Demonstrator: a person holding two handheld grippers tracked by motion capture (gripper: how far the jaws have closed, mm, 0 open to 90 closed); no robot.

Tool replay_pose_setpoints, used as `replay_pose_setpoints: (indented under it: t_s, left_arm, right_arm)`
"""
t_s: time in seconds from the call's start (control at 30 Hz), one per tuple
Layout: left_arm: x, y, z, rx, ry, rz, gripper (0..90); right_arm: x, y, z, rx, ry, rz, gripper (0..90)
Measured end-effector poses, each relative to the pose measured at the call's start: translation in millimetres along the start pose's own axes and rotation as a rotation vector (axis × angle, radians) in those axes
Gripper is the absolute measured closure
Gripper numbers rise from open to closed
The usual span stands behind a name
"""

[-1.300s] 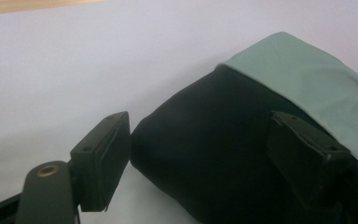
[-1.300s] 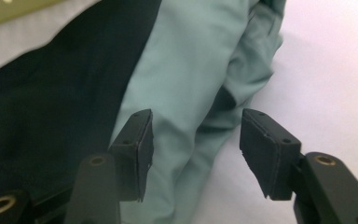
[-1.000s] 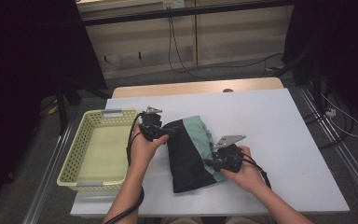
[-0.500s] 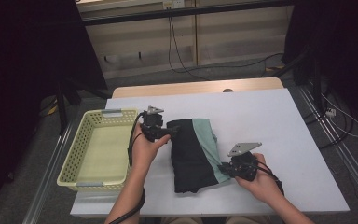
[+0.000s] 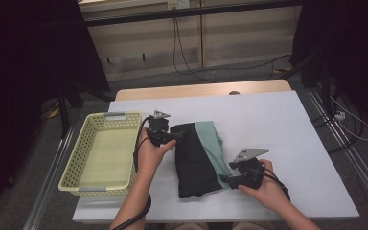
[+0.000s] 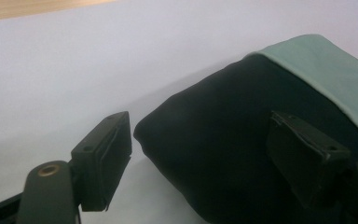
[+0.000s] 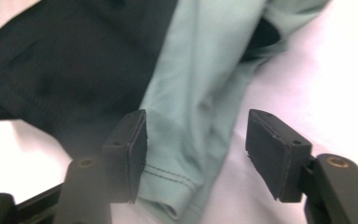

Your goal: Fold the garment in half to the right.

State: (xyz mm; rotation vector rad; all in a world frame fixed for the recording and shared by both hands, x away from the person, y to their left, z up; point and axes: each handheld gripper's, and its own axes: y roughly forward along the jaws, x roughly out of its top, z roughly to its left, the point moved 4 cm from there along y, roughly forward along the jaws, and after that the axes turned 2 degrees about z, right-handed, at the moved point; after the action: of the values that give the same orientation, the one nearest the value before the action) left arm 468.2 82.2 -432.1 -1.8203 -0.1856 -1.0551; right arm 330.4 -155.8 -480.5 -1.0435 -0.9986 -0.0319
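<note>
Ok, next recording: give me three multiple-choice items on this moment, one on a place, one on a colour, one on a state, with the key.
1. Where is the yellow basket relative to the folded garment?
A. To its left
B. To its right
C. On top of it

2. What colours is the garment?
A. Red and white
B. Black and mint green
C. All blue

3. How do the jaws of the right gripper stand?
A. Clamped on the basket rim
B. Shut on nothing
C. Open over the green hem

Key: 1 A, the high view shows the basket at the table's left side. 2 B, both gripper views show black and green cloth. 3 C, the jaws have just been opening and the pads stand clear of the hem.
</note>
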Motion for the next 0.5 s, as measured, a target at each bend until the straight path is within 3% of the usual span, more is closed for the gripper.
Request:
replay_pose_setpoints:
  t_s: [0.2,0.5]
  left_arm:
    - [-0.1,0.8,-1.5,-0.002,0.003,0.005,23.2]
    - [1.3,-0.4,-1.1,-0.007,-0.007,0.007,22.9]
  right_arm:
    - [-6.5,4.2,2.5,-0.013,0.006,-0.011,34.2]
    - [-4.3,6.7,15.4,0.030,-0.048,-0.019,76.8]
